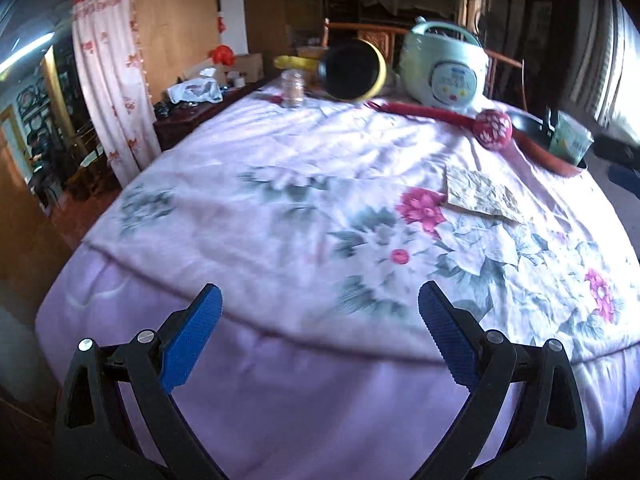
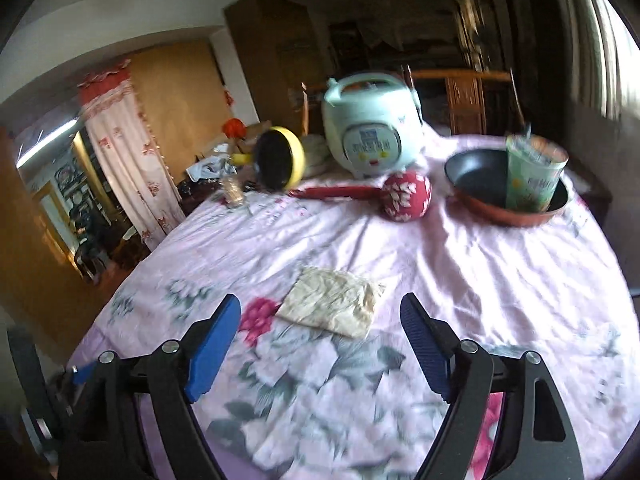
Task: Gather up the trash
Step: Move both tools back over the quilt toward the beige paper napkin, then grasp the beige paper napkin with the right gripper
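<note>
A crumpled beige paper wrapper [image 2: 334, 300] lies flat on the pink floral cloth [image 2: 460, 280] of the table. My right gripper [image 2: 320, 312] hovers just in front of it, open, with nothing between its blue pads [image 2: 214, 344]. In the left wrist view the same wrapper [image 1: 480, 194] lies far off to the right. My left gripper [image 1: 319, 300] is open over bare cloth [image 1: 280, 160] near the table's front edge, holding nothing.
At the back stand a pale green rice cooker [image 2: 370, 136], a tipped yellow pan [image 2: 280, 160], a small jar [image 2: 233, 192] and a red padded mallet [image 2: 406, 196]. A dark pan [image 2: 472, 182] at right holds a green paper cup [image 2: 534, 176]. A curtained doorway [image 2: 120, 160] is left.
</note>
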Motion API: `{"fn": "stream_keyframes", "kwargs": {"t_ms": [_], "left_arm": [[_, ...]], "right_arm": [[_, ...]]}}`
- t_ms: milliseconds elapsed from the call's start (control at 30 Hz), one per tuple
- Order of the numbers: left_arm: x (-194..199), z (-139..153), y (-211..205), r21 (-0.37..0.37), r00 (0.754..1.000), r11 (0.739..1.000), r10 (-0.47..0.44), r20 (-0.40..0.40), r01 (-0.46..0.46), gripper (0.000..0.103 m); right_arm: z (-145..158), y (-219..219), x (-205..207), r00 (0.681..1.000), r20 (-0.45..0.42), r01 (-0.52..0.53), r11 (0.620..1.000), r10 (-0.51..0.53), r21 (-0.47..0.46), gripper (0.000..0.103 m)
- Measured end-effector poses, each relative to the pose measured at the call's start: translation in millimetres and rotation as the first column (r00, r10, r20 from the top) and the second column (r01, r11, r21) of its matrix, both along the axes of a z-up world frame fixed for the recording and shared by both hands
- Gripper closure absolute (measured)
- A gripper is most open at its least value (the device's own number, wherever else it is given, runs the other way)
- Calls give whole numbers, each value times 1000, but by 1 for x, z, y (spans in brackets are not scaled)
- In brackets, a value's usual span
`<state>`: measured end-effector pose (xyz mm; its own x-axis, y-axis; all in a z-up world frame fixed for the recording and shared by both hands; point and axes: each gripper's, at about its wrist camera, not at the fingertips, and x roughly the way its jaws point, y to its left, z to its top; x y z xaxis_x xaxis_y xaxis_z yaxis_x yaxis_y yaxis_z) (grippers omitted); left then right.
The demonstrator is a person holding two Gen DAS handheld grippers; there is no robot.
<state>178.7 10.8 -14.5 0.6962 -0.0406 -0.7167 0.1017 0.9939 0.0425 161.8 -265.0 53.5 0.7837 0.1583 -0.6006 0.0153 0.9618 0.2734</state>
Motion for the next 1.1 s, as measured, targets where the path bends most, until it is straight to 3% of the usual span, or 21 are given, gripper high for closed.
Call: {"fn": "stream_keyframes", "kwargs": {"t_ms": [100,267,367,567,600,667,700,800,933,1000,1100], "left_arm": [[14,-12,-13,23,1000,1000,9,-15,-9,8],[21,-30,-5,72,995,994,88,-45,-84,8],[18,-26,9,21,993,993,118,-27,-117,8],[14,-23,9,15,992,992,127,1,-127,8],[14,-24,8,18,992,992,124,1,-124,8],[14,-23,8,15,993,993,119,1,-119,8],[13,-23,10,10,993,992,122,2,-122,8],[12,-22,13,-8,991,991,131,3,-131,8],[6,-17,25,-75,990,988,137,20,-135,8],[1,-15,33,-107,988,983,154,25,-151,8],[-8,-12,39,-88,984,981,176,22,-174,8]], "right_arm": [[-22,-2,40,997,-79,-8,1000,9,20,22],[-62,15,83,983,-183,-31,999,24,-32,22],[-77,20,95,980,-197,-36,998,27,-43,22],[-103,21,105,971,-235,-48,998,36,-48,22],[-108,22,107,968,-250,-49,997,33,-56,25],[-106,26,107,971,-238,-54,995,33,-81,60],[-106,27,107,968,-245,-77,995,58,-67,97],[-98,24,98,973,-219,-79,997,79,11,98],[-61,26,75,984,-115,-127,989,135,74,98],[-46,31,64,983,-74,-160,984,166,83,98],[-33,43,51,975,-38,-215,974,219,77,98]]}}
